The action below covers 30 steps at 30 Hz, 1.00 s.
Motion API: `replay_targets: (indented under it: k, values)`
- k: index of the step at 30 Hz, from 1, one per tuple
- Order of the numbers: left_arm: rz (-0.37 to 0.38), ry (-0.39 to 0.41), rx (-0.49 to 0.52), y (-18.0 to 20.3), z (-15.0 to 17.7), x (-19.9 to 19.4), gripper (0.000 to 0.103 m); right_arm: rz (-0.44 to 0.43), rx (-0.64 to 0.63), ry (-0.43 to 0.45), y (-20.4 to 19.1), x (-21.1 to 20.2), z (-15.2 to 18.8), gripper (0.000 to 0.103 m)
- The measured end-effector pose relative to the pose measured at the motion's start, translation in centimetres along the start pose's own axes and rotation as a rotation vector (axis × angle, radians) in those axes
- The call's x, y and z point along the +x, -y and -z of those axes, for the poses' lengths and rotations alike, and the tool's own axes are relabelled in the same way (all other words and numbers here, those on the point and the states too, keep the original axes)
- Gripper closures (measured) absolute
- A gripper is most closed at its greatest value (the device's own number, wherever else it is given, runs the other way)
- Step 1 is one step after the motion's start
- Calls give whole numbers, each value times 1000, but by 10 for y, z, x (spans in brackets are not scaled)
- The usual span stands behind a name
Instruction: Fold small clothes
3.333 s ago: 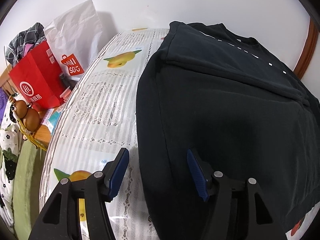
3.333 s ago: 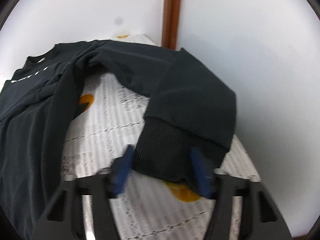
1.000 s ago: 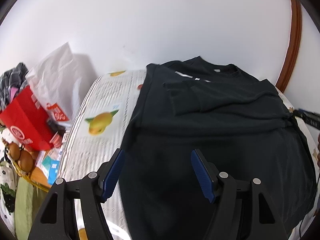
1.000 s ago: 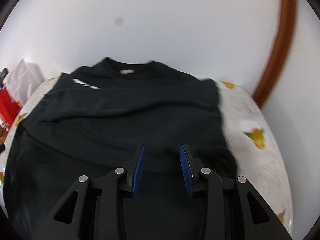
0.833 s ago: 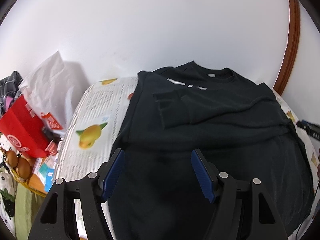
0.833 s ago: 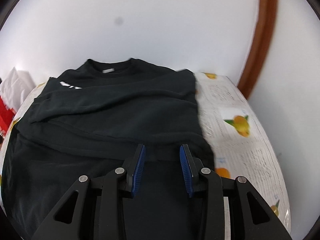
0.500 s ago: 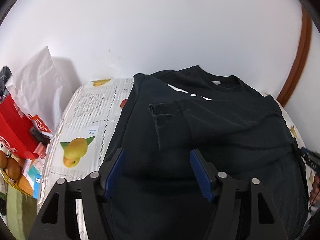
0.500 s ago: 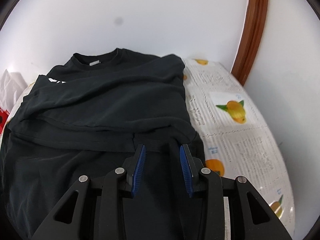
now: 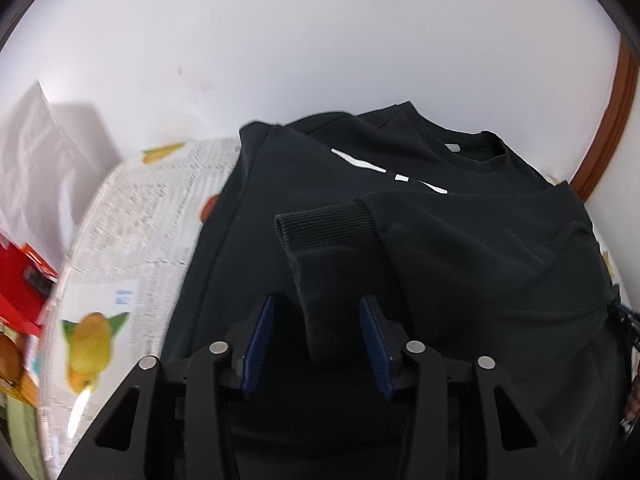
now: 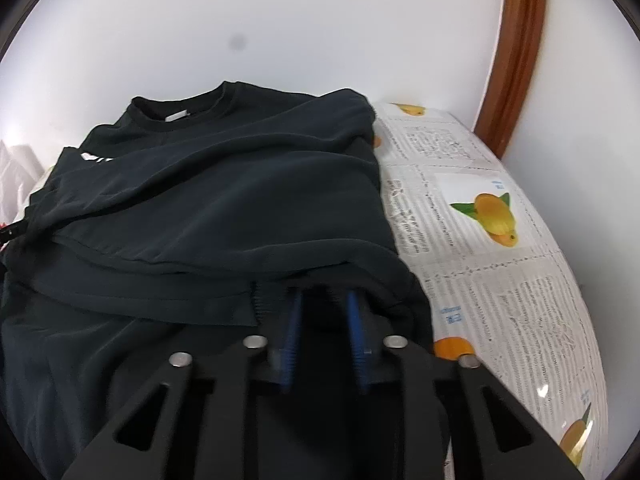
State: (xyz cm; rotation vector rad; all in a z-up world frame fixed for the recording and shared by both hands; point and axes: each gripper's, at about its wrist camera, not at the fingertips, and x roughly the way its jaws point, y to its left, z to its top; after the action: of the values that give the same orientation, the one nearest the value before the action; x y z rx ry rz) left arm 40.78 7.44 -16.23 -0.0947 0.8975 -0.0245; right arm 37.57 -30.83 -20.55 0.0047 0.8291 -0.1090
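Hiding right fingers: black sweatshirt folds.

I saw the black long-sleeved cotton sweatshirt lying flat, both sleeves folded across its chest, ribbed cuff uppermost.

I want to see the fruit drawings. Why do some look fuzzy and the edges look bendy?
Left wrist view: the fruit-print cloth is smeared by motion blur at the left edge, while the black sweatshirt is sharper. Right wrist view: the mango print is crisp. Both views: the fisheye lens bends the edges and darkens the corners.
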Motion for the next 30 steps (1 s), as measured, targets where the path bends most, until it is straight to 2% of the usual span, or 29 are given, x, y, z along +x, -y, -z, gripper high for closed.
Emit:
replay_targets:
  k: [1, 3, 4, 5, 6, 11, 15, 18, 21, 23, 26, 30]
  values:
    - [21, -4, -16, -1, 0, 4, 68, 15, -6, -3, 0, 2, 1, 94]
    - [38, -3, -24, 0, -1, 6, 76, 21, -9, -11, 2, 5, 1, 96]
    - [19, 5, -11, 3, -2, 6, 81, 20, -7, -11, 3, 5, 2, 96]
    - [3, 15, 12, 6, -2, 4, 91, 23, -9, -12, 3, 5, 1, 97]
    - [-3, 20, 29, 8, -4, 2, 92, 34, -15, -15, 2, 6, 1, 97]
    - [54, 96, -4, -3, -9, -37, 94, 67, -31, -27, -1, 7, -1, 98]
    - [15, 128, 12, -12, -7, -57, 95, 62, -34, -36, 0, -1, -1, 97]
    - [2, 105, 4, -22, 0, -56, 96, 2, -34, -7, 1, -19, 0, 95]
    - [-7, 49, 0, -27, 12, -41, 96, -65, -40, 48, 1, -40, -3, 93]
    - [-24, 25, 11, -25, 18, -33, 96, -90, -35, 90, 1, -49, -7, 86]
    - [-44, 19, 18, -23, 24, -28, 96, -78, -14, 112, 2, -44, -14, 79]
    - [-53, 17, 13, -23, 23, -30, 93, -37, 20, 40, 8, -11, -19, 79]
